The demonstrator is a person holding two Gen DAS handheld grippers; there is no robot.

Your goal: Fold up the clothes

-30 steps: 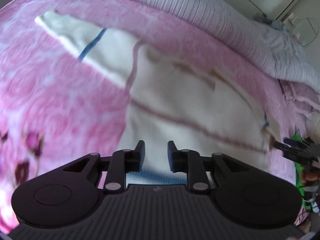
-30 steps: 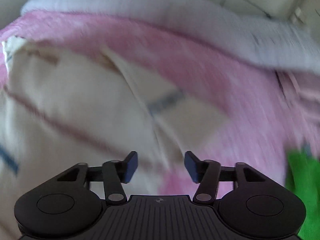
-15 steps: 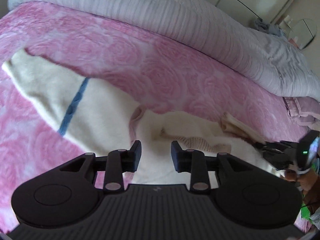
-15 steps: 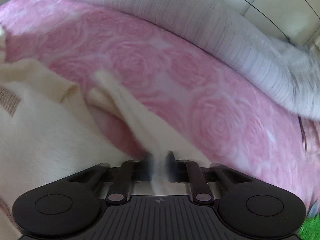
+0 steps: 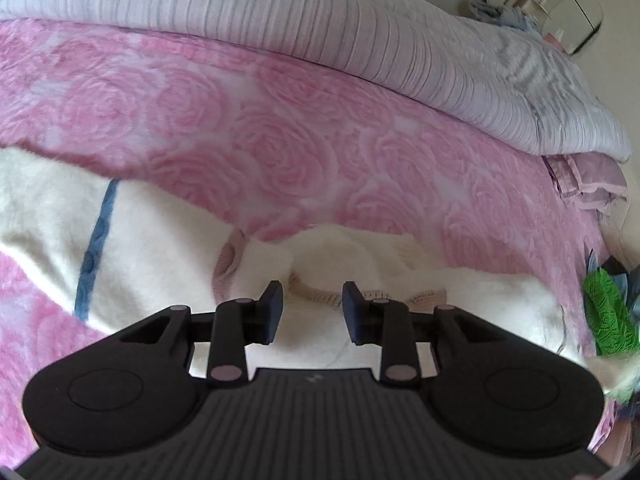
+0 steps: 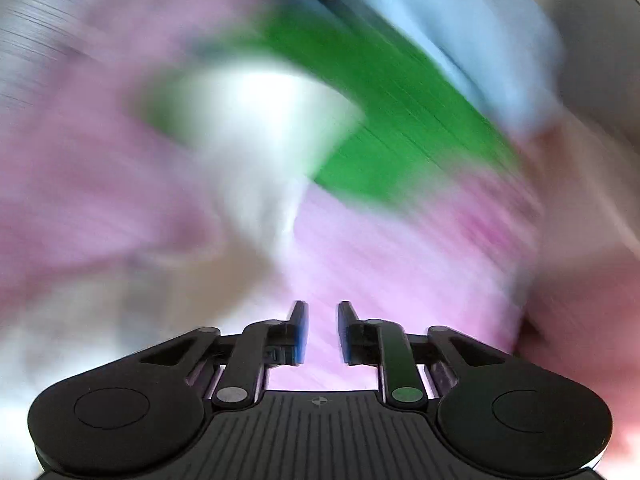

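Both jaws stood parted with nothing between them: the left gripper [image 5: 312,294] hung spread over the collar area of a cream sweater [image 5: 160,248], and the right gripper [image 6: 322,316] showed a narrower gap with only blurred pink behind it. The left wrist view was sharp and gave the sweater lying on a pink rose-patterned blanket [image 5: 280,128], one sleeve with a blue stripe [image 5: 96,248] stretched out to the left, and the ribbed neckline [image 5: 320,298] just ahead of the fingertips. The right wrist view was heavily smeared, showing only a white patch, a green cloth [image 6: 400,128] and a pale blue shape [image 6: 460,32] that could not be identified. Beyond the blanket lay a grey striped duvet [image 5: 320,20]; a green garment [image 5: 608,312] sat at the right edge, beside the sweater.
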